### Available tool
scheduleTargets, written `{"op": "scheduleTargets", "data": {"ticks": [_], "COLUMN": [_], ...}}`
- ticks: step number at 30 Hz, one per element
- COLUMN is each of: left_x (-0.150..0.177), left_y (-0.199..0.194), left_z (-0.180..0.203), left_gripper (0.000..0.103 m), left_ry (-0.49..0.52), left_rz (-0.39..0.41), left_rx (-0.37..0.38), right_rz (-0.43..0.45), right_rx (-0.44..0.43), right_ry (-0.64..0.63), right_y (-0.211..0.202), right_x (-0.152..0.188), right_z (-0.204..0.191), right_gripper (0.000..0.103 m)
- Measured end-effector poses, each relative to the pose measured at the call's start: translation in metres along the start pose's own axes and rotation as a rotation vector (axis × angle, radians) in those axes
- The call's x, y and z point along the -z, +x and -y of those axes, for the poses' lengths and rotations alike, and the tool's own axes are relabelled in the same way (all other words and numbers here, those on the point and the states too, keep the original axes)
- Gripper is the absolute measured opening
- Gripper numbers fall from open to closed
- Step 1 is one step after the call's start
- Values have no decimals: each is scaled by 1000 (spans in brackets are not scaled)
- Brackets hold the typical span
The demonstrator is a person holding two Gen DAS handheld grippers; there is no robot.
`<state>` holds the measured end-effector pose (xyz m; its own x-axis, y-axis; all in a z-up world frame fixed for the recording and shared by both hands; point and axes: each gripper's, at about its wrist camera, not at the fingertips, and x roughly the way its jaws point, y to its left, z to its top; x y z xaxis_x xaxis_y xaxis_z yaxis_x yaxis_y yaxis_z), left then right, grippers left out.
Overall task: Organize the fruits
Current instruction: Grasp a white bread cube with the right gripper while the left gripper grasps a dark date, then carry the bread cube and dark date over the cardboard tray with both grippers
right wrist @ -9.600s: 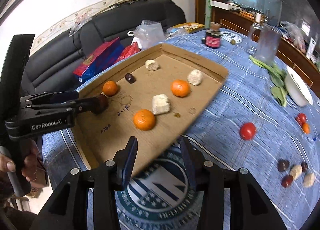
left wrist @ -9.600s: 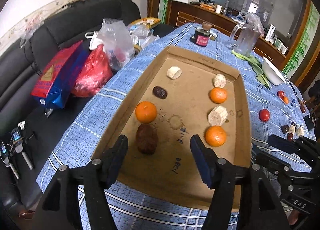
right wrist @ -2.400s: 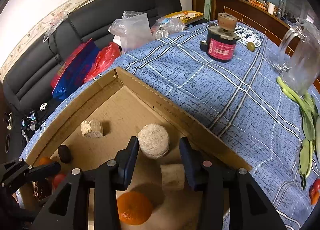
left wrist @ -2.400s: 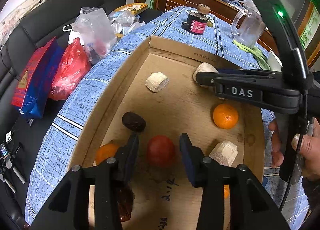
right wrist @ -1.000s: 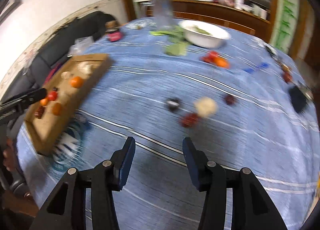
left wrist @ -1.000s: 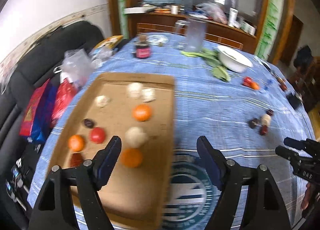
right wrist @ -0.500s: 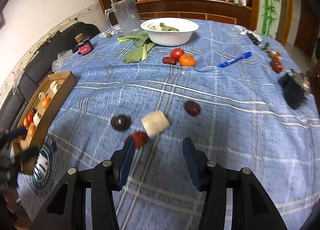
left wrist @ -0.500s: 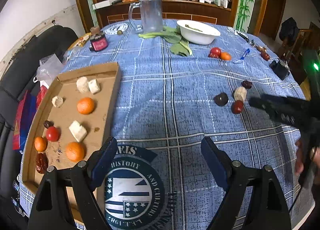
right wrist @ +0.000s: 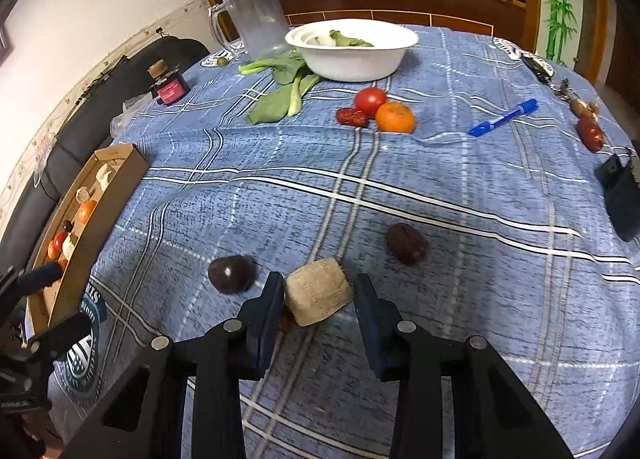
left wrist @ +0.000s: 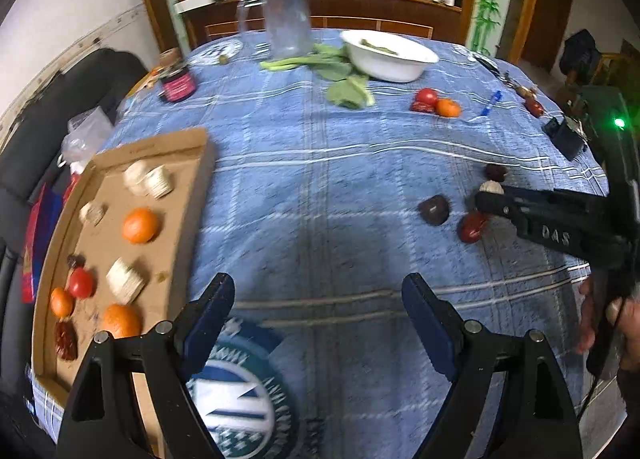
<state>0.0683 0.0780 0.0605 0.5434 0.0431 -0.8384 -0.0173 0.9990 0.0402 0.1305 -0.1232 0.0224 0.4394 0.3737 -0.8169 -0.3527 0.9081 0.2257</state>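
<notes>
Both tongs spread: right tongs (right wrist: 318, 299) flanking the pale chunk (right wrist: 318, 291), left tongs (left wrist: 318, 305) over bare tablecloth (left wrist: 320, 187).

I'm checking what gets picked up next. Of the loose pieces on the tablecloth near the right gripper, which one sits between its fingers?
The pale cut chunk sits inside the open right gripper. The round dark fruit lies to its left, the wrinkled dark one beyond on the right.

right tool (left wrist: 560, 231): "DAS" in pale letters on its side | round emblem (left wrist: 244, 399) on tablecloth: lettering blurred, possibly unreadable
</notes>
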Motion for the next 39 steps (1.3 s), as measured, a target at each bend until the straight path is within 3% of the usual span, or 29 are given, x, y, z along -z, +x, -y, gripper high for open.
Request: {"op": "scheduleTargets", "data": {"ticks": [5,11,17,19,21,25,27,28,39], "left_x": [-23,-45,-45,-44,-42,-37,-36,-36,-16], "left_y": [15,42,62,68,76,77,74,72,35], "left_z": [32,56,66,64,61,62,67,69,51], "left_gripper": [85,85,84,77,63,56,27,23,23], "left_ry": [22,-47,-76,-82,-99,-106,-78,-74,-64], "left_rz": [-3,-26,-24,-22,-49,-36,-23,-25,-3], "left_rx": [54,97,71,56,70,103,141,165,209], "right_rz": [27,33,36,36,37,40,40,41,66], "right_rx": [36,80,60,50,42,30,32,33,62], "right_ry": [-10,-27,2,10,14,10,6,5,-10], "right_y": [-27,-42,-47,-47,-48,-48,-48,-48,-64], "right_x": [15,31,35,35,36,36,36,36,49], "right_z": [16,33,47,50,51,51,50,50,36], "right_gripper": [39,39,39,39,39,39,39,39,39]}}
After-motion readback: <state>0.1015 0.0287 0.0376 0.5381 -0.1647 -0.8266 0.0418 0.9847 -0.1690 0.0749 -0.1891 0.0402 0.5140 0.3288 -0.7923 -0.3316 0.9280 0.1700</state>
